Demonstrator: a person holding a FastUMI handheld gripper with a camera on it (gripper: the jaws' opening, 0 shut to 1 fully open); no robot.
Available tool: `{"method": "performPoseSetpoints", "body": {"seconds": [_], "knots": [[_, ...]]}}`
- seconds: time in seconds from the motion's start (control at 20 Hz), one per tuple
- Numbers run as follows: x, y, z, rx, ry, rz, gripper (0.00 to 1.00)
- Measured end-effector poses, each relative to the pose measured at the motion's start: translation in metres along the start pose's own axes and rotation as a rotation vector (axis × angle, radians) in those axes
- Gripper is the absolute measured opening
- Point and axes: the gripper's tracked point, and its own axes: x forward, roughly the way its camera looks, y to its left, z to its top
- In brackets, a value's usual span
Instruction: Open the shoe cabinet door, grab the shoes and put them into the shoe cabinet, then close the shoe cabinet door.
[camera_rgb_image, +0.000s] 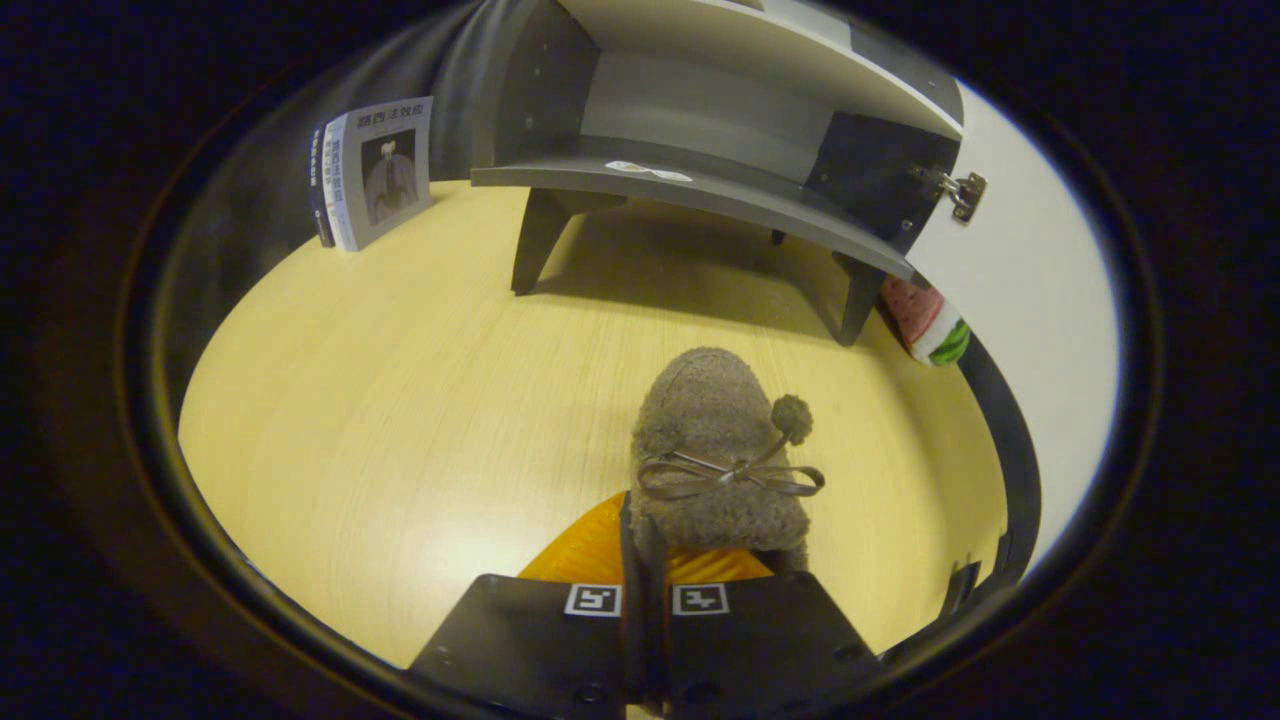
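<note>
The gripper (645, 560) has its fingers nearly together, clamped on the rear edge of a fuzzy brown shoe (718, 450) with a ribbon bow. Beyond the shoe stands the shoe cabinet (690, 185), door (1020, 300) open. Left of the cabinet a book (375, 170) stands upright, its cover writing too small to read.

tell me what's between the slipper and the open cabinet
Nothing: in the gripper view, bare wooden tabletop runs from the slipper, pinched in the gripper, to the cabinet. The book stands off to one side.
</note>
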Motion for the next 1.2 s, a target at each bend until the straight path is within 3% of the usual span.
{"method": "performPoseSetpoints", "body": {"seconds": [0.25,0.45,0.95,1.2], "knots": [[-0.012,-0.003,0.014,0.09,-0.036,0.017,0.03],[-0.041,-0.017,0.047,0.091,-0.127,0.029,0.03],[-0.173,-0.076,0.244,0.117,-0.513,-0.01,0.03],[-0.195,-0.101,0.324,0.129,-0.627,-0.026,0.03]]}}
